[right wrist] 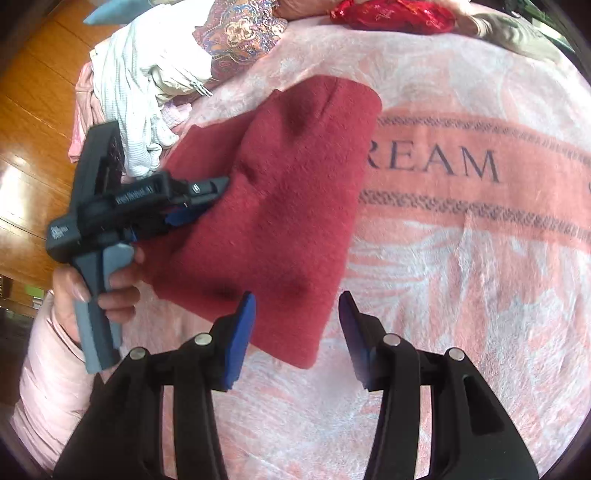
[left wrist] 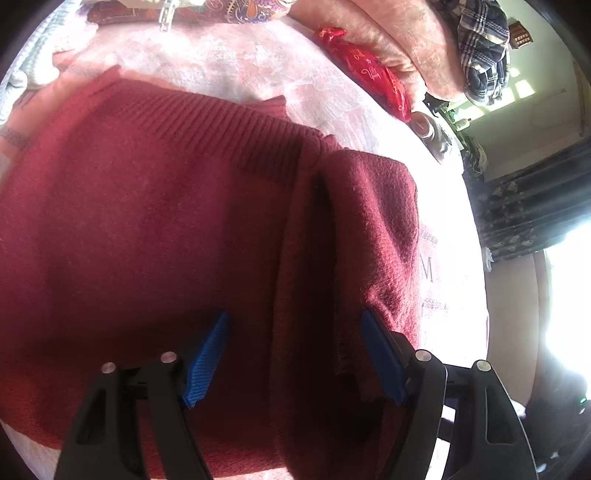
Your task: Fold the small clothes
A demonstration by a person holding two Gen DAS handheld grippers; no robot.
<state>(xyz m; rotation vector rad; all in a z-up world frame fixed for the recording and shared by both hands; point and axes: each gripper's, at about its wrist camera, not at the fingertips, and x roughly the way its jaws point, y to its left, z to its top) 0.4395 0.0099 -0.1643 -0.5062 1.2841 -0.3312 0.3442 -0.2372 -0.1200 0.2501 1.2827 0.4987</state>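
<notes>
A dark red knit sweater [left wrist: 155, 206] lies folded on the pink blanket [left wrist: 229, 62], its ribbed hem toward the far side. My left gripper [left wrist: 295, 354] hovers open just above it. A raised fold of the sweater runs between the blue pads [left wrist: 207, 362], which do not press on it. In the right wrist view the sweater [right wrist: 280, 199] is a narrow folded shape. My right gripper [right wrist: 297, 332] stands open over its near corner, holding nothing. The left gripper [right wrist: 181, 216], held by a hand [right wrist: 110, 288], sits at the sweater's left edge.
A pile of clothes with a white garment [right wrist: 147, 92] and a patterned cloth [right wrist: 236, 33] lies at the bed's far left. A shiny red packet [right wrist: 395, 14] and a plaid cloth [left wrist: 480, 48] lie at the back. Wooden floor [right wrist: 29, 110] lies beyond the left edge.
</notes>
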